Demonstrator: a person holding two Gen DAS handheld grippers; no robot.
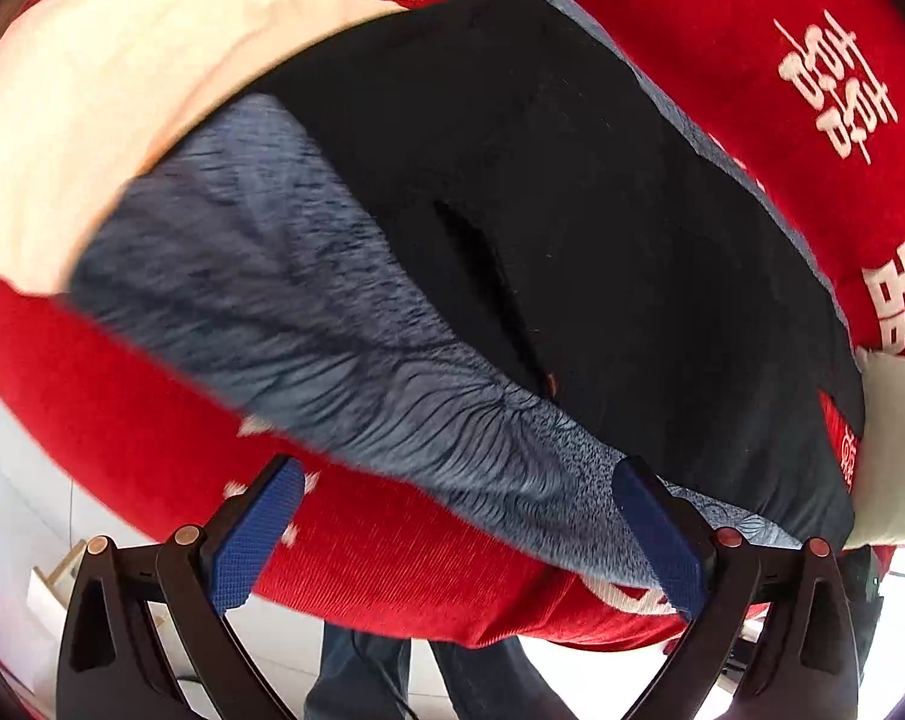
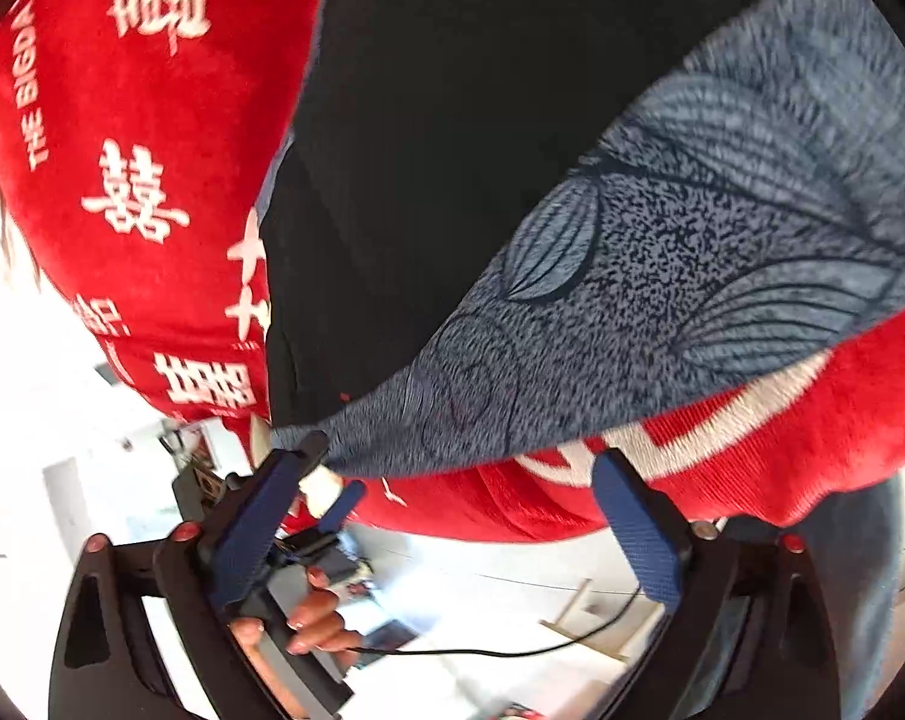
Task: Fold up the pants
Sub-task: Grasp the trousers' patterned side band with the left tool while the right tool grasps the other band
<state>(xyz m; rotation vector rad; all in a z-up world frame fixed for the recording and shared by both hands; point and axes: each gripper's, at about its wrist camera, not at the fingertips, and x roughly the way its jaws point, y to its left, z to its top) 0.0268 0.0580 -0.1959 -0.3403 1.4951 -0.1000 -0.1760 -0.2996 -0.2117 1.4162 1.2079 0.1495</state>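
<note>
The left gripper (image 1: 458, 534) stands with its blue pads wide apart and nothing between them but the cloth (image 1: 722, 60) below; its right pad lies over the near edge of the pants (image 1: 542, 210), though whether it touches them is unclear. The right gripper (image 2: 470, 528) is likewise spread wide, holding nothing; its left fingertip sits at the pants' (image 2: 440, 120) near corner, touching or just short of it. The pants lie flat on the red cloth (image 2: 122, 120) with white characters, which covers a raised surface. They are black with a blue-grey patterned panel along the near side. In the left view their long axis runs from upper left to lower right, the black part farther off. Both ends are cut off or blurred, so waist and hems cannot be told apart. In the right view a hand (image 2: 314, 618) on the other gripper's handle shows behind the left finger, with a thin black cable (image 2: 512, 651) trailing from it. The floor below is overexposed.
</note>
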